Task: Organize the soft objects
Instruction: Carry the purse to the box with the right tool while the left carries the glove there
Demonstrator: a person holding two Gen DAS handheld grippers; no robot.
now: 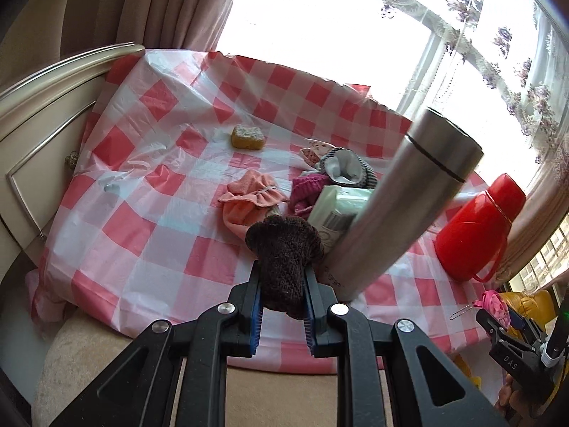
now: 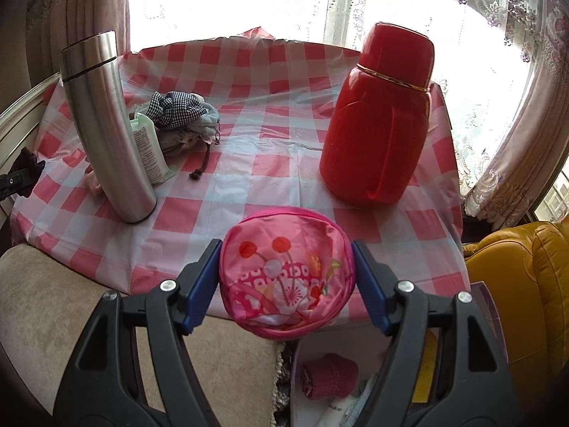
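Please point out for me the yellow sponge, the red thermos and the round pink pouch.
yellow sponge [image 1: 248,137]: left wrist view, on its front yellow side.
red thermos [image 2: 377,131]: right wrist view, on the middle of its body.
round pink pouch [image 2: 286,270]: right wrist view, on its flowered face, between the blue pads.

Bright daylight from the window behind — panes blown out to white, soft glare on the steel flask, heavy fisheye bending, dark vignetted corners, mostly sharp.
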